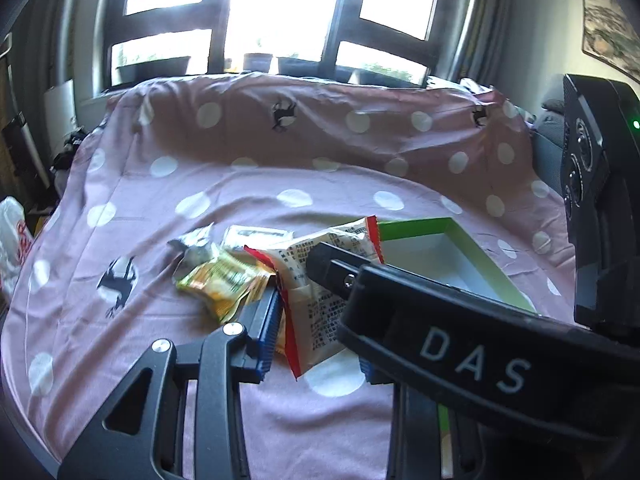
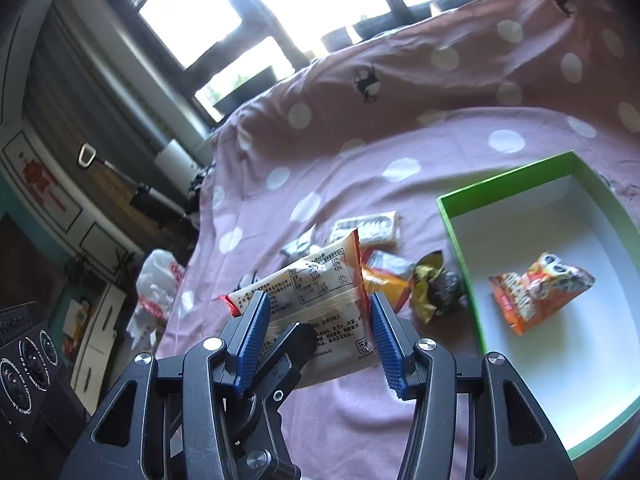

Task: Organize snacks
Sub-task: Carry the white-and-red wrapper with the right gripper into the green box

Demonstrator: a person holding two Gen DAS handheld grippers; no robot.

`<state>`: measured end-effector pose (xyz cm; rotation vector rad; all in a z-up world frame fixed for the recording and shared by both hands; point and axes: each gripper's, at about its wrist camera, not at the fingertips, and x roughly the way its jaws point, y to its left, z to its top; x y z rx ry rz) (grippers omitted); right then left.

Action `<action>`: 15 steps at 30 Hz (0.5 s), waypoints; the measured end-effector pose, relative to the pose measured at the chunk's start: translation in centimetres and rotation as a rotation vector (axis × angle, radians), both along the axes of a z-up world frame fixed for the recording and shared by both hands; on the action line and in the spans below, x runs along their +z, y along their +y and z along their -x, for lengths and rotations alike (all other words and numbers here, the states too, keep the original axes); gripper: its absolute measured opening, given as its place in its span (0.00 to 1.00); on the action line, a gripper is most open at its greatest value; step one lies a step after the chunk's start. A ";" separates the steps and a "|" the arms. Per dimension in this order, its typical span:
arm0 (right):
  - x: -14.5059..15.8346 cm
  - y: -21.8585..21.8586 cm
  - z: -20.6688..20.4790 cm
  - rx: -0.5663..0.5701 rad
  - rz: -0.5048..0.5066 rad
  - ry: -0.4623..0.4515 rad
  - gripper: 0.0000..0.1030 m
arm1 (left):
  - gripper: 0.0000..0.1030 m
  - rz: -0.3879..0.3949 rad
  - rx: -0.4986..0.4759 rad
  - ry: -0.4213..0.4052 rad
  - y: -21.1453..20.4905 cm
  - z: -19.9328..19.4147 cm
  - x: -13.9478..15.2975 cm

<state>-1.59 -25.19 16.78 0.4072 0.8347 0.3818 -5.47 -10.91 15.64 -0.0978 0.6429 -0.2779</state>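
My right gripper point(image 2: 316, 330) is clamped on a cream snack packet with red crimped ends point(image 2: 320, 300), its blue ribbed pads pressing the packet's two sides. My left gripper point(image 1: 320, 312) holds the same packet point(image 1: 316, 304); one blue pad shows against the packet's edge, while the other side is hidden behind the right gripper's black finger crossing that view. The packet is lifted off the pink polka-dot sheet point(image 2: 360, 140). Beneath and behind it lie loose snacks: a yellow packet point(image 1: 224, 284), a silver wrapper point(image 1: 192, 248) and a pale flat packet point(image 2: 366, 228). To the right sits the green-rimmed white box point(image 2: 516, 174) with an orange snack bag point(image 2: 536, 292) inside it.
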 end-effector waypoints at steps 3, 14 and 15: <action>1.3 -1.2 -0.3 -0.045 -0.013 -0.022 0.53 | 0.30 -0.006 -0.037 -0.035 -1.2 -0.8 1.6; 3.1 -5.2 -1.3 -0.205 0.035 -0.088 0.53 | 0.31 0.035 -0.200 -0.103 -5.2 -3.6 2.6; 2.9 -5.4 -1.4 -0.218 0.039 -0.086 0.53 | 0.31 0.042 -0.212 -0.104 -5.6 -3.7 2.3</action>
